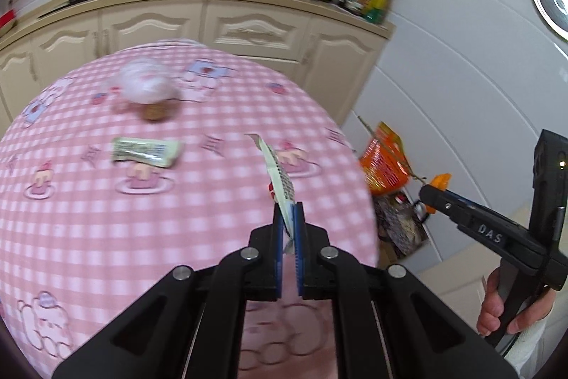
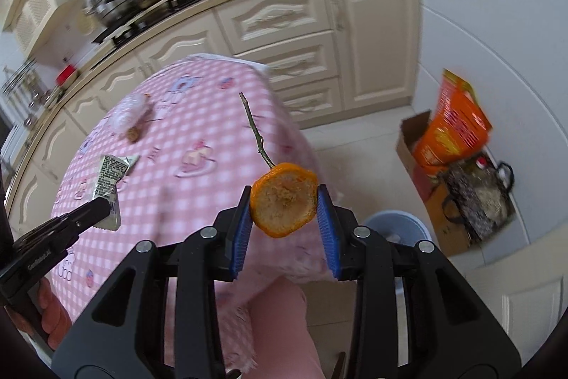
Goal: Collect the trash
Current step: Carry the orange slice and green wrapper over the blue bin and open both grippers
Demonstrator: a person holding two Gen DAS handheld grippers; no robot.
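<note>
Left gripper [image 1: 289,219] pinches wrapper [image 1: 280,176]; pink checked tablecloth [image 1: 106,219], kitchen cabinets [image 1: 248,27].

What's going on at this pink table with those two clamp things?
A person is clearing trash with two hand-held grippers. The left gripper is shut on a snack wrapper; the right gripper clamps an orange peel with its stem. Another wrapper and a plastic bag remain on the table.

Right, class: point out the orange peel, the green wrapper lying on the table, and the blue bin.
orange peel [image 2: 284,199], right wrist view, on its pale inner face.
green wrapper [image 1: 145,152], left wrist view, on its middle.
blue bin [image 2: 397,224], right wrist view, on its visible rim.
</note>
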